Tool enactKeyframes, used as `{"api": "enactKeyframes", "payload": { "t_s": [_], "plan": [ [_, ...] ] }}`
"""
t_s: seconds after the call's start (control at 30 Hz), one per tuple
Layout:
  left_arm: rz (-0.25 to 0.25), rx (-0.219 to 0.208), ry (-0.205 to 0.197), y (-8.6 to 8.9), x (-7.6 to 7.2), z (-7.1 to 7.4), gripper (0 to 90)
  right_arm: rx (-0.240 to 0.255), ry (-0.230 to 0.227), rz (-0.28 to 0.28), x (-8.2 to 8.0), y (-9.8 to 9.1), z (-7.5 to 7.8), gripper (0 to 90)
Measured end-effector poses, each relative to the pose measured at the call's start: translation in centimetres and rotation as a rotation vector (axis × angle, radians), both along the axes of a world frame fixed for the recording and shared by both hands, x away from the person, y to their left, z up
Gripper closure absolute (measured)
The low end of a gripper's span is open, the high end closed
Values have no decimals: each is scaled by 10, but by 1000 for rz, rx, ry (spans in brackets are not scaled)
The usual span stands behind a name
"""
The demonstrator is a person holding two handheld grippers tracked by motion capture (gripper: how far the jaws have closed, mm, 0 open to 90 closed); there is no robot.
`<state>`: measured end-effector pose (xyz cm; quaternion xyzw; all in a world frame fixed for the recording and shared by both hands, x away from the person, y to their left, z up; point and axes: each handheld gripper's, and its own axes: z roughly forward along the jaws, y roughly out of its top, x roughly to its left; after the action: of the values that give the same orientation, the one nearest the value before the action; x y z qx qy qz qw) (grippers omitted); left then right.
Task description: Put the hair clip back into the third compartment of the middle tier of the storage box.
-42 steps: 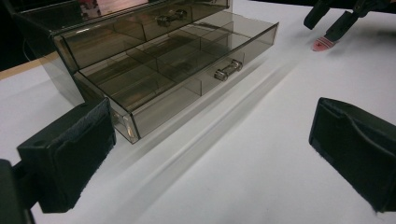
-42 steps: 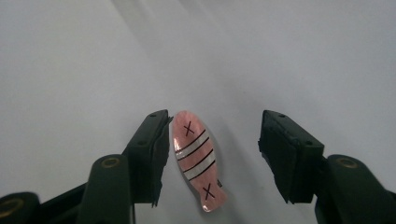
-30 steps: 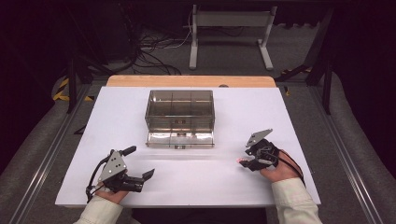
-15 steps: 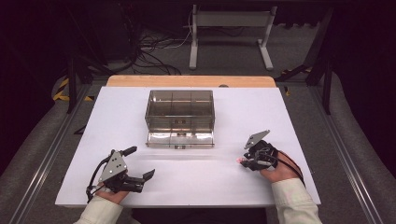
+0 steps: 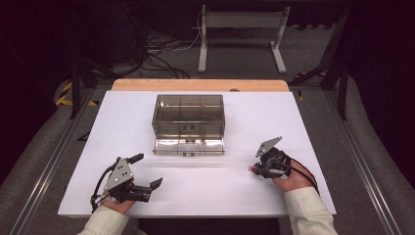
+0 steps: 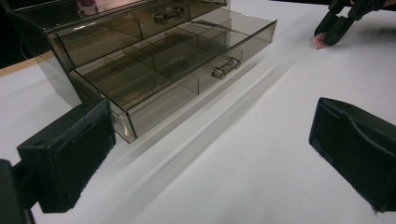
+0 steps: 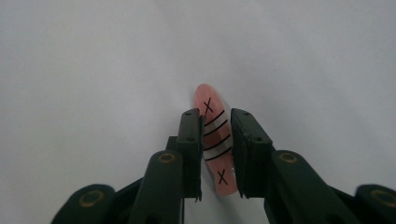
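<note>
Right gripper tipped down, jaws just closing — pinching pink piece on table

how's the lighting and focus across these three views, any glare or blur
High view: the white table is brightly lit while the floor around it falls dark. Left gripper view: the smoky clear drawer box is sharp with soft reflections, and the near black fingers look large and a little soft. Right gripper view: even, shadowless light, and the pink marked piece between the fingers is crisp.

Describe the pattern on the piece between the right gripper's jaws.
Pink oval piece, two white bands edged by black lines, a black X near each end; clearest in the right gripper view.
</note>
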<state>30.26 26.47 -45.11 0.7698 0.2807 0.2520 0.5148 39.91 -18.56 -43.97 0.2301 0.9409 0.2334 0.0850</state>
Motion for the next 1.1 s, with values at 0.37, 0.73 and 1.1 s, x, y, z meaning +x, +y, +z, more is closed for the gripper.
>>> {"api": "enactKeyframes", "payload": {
  "t_s": [0.37, 0.73, 1.1],
  "plan": [
    [0, 0, 0, 0, 0, 0, 15, 0, 15, 18, -1, 2, 1, 848],
    [1, -1, 0, 0, 0, 0, 15, 19, 1, 32, -4, 3, 6, 851],
    [2, -1, -2, 1, 0, 0, 15, 86, -61, 34, -8, -1, 17, 851]
  ]
}}
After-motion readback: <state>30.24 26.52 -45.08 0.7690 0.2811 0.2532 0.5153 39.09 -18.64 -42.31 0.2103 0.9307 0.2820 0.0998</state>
